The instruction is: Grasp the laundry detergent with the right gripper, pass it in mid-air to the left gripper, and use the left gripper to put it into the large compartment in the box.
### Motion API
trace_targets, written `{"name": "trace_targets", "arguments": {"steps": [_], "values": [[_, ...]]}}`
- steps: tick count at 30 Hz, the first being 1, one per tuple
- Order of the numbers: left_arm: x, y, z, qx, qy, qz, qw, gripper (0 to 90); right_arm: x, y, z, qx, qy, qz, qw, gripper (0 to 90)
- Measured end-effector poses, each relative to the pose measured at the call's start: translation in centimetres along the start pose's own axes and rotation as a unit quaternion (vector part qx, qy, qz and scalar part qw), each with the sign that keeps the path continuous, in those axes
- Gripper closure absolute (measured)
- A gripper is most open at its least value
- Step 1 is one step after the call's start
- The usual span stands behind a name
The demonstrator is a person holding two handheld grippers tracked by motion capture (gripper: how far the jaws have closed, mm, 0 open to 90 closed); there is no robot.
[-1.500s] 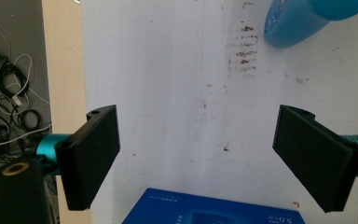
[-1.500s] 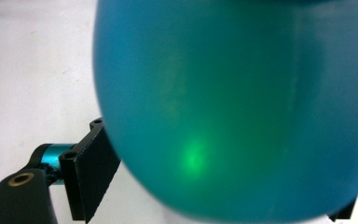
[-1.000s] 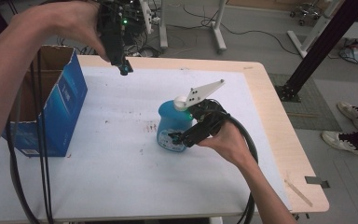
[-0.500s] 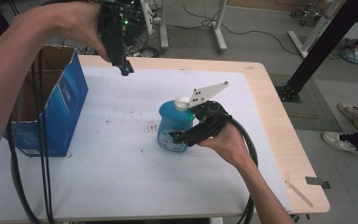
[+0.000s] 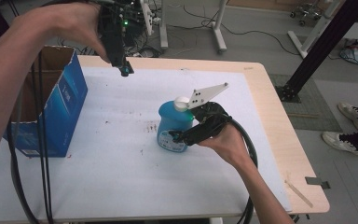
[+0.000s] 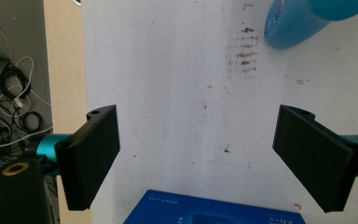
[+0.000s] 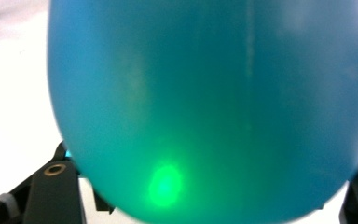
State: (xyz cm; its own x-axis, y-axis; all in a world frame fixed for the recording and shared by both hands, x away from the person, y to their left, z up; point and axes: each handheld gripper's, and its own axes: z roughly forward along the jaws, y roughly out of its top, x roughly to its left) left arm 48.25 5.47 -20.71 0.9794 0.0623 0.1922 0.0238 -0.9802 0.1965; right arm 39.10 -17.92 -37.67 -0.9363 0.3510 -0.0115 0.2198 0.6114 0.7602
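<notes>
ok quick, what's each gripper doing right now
left gripper: open, holding nothing, raised above the white table.
right gripper: shut on the blue plastic bottle with a white cap.

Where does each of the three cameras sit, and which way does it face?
High view: above the near table edge, facing forward and down; both forearms, left gripper, right gripper.
Left gripper view: on the raised gripper, facing down at the white table between open jaws.
Right gripper view: pressed against the blue bottle.
Shared: the bottle and the blue box.
</notes>
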Motion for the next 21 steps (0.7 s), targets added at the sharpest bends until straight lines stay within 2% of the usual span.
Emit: {"name": "trace_targets", "arguments": {"steps": [21], "values": [[-0.03, -0.14, 0.15, -0.002, -0.001, -0.002, 1.0, 14.8, -0.02, -0.02, 0.08, -0.005, 0.012, -0.003, 0.9999, 36.7]]}}
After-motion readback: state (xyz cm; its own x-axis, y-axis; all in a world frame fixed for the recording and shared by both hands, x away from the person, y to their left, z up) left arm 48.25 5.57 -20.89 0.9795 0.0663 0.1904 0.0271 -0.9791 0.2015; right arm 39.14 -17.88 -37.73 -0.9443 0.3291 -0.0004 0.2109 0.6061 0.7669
